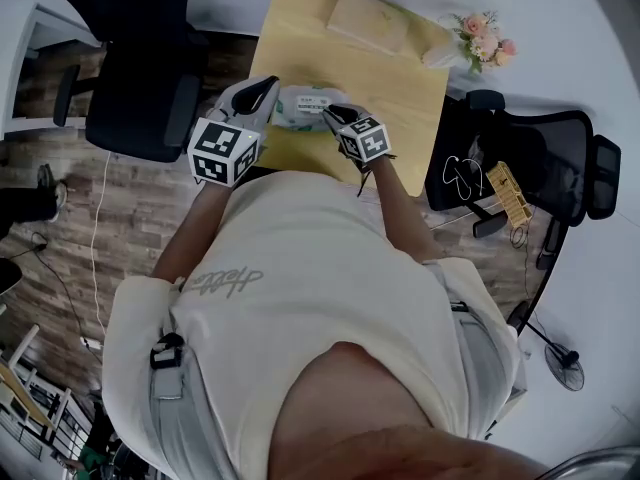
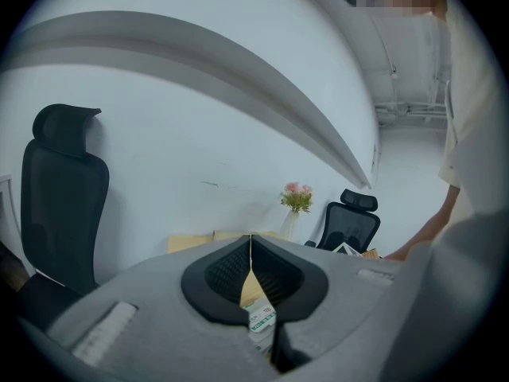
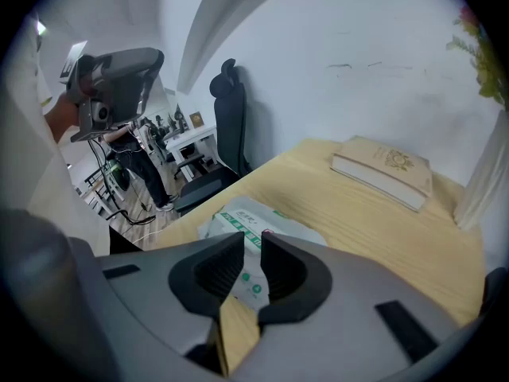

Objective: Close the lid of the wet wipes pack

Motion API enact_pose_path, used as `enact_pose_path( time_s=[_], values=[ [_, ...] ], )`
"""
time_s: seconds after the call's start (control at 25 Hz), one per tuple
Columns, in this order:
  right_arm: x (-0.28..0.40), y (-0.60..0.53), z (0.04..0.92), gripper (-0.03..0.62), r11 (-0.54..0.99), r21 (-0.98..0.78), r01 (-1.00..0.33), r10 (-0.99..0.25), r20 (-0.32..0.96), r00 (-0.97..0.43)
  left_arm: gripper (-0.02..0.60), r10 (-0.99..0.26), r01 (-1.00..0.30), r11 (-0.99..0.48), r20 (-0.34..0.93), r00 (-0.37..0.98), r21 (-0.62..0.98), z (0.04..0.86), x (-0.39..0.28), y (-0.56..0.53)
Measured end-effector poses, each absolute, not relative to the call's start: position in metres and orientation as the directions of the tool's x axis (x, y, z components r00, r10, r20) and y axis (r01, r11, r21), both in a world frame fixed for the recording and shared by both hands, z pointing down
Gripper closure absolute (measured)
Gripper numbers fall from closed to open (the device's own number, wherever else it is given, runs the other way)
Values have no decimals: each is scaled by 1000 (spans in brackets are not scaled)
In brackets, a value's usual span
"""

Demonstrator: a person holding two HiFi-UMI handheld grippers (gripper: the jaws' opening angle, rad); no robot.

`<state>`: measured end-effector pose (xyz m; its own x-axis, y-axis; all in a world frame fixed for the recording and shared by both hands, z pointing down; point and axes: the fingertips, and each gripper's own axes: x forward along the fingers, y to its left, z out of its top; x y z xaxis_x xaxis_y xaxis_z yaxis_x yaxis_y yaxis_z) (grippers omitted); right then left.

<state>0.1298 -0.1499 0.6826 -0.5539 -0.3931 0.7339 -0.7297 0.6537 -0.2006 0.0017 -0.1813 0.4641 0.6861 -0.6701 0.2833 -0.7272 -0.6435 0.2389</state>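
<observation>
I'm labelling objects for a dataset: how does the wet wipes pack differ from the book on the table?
The wet wipes pack is white with green print and looks soft and rumpled; the book is tan with straight, firm edges. The pack lies toward the near edge of the table; the book lies toward its far edge. Both lie flat on the wooden tabletop.
</observation>
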Motion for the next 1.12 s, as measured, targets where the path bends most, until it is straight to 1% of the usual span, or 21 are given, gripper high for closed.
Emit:
enact_pose_path(
  time_s=[0.24, 0.68, 0.8, 0.92, 1.0, 1.12],
  values=[
    [131, -143, 695, 543, 602, -254, -757, -376, 746, -550, 565, -662, -720, -650, 285, 694, 244, 464, 4, -177],
    [135, -142, 726, 543, 558, -229, -797, -316, 830, -460, 565, -666, -738, -621, 318, 675, 266, 480, -3, -168],
    [136, -144, 730, 545, 525, -233, -819, -314, 841, -440, 565, -670, -745, -612, 325, 667, 267, 483, -8, -168],
    [138, -146, 730, 548, 491, -264, -830, -313, 836, -451, 565, -670, -748, -605, 332, 664, 273, 487, -11, -168],
    [140, -148, 731, 565, 478, -272, -835, -316, 833, -453, 565, -667, -745, -608, 331, 667, 275, 487, -10, -167],
    [140, -149, 727, 565, 474, -252, -844, -330, 838, -435, 565, -664, -740, -613, 327, 673, 277, 487, -10, -168]
  ],
)
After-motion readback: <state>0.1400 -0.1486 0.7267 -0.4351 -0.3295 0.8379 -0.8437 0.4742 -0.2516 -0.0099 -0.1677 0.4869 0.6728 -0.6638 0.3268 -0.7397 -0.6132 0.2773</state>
